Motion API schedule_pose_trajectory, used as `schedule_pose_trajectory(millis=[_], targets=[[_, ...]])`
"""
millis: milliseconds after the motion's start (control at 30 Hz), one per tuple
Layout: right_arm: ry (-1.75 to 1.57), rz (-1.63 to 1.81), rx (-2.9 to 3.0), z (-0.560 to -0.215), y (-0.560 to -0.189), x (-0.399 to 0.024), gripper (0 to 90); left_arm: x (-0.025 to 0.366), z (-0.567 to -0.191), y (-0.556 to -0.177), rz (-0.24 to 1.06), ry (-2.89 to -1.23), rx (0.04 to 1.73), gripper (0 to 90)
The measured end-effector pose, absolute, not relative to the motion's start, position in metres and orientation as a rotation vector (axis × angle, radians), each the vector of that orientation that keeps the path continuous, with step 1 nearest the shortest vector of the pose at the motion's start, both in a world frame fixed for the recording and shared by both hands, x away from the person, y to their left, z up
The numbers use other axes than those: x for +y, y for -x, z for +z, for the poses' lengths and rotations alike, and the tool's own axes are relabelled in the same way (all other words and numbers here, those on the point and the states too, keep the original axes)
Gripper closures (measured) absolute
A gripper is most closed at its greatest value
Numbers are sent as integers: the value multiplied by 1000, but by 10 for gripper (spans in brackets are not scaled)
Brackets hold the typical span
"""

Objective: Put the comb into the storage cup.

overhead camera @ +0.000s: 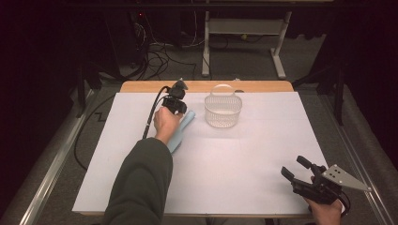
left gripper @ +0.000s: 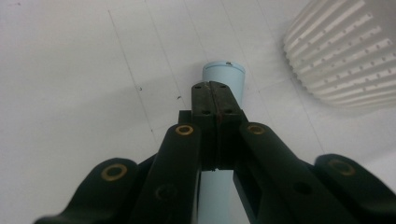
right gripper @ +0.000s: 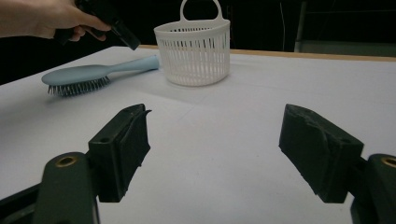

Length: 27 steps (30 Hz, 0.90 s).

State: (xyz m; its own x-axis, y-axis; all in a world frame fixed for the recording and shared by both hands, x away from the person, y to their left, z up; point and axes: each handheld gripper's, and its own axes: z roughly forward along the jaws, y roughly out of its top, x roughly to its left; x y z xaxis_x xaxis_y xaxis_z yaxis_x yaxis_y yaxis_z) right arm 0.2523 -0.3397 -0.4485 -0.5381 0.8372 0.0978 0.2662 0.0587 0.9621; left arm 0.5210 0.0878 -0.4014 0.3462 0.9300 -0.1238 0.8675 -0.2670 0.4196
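Left gripper (left gripper: 215, 100) hovering over the pale blue hairbrush (right gripper: 88, 74), jaws clenched together with nothing between them, pads meeting just above the handle end. Hairbrush lying flat on the white bench (overhead camera: 244, 159), just left of the white basket (overhead camera: 223, 111), long axis running from bristle head nearest the person to handle pointing away toward the basket. Right gripper (overhead camera: 297, 167) resting at the near right corner, jaws spread wide, grasping nothing.
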Motion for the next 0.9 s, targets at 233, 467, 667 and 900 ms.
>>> schedule_pose_trajectory(millis=[233, 467, 667, 900], targets=[[-1096, 1500, 1849, -449, -253, -340, 245, 87, -419, -530, 179, -2192, 1639, 884], [-1096, 1501, 1850, -449, -252, -339, 245, 85, -421, -532, 170, -2177, 1657, 884], [-1094, 1499, 1855, -449, -253, -339, 246, 85, -420, -532, 161, -2178, 1653, 884], [-1096, 1501, 1855, -449, -253, -339, 246, 85, -423, -533, 137, -2184, 1662, 884]])
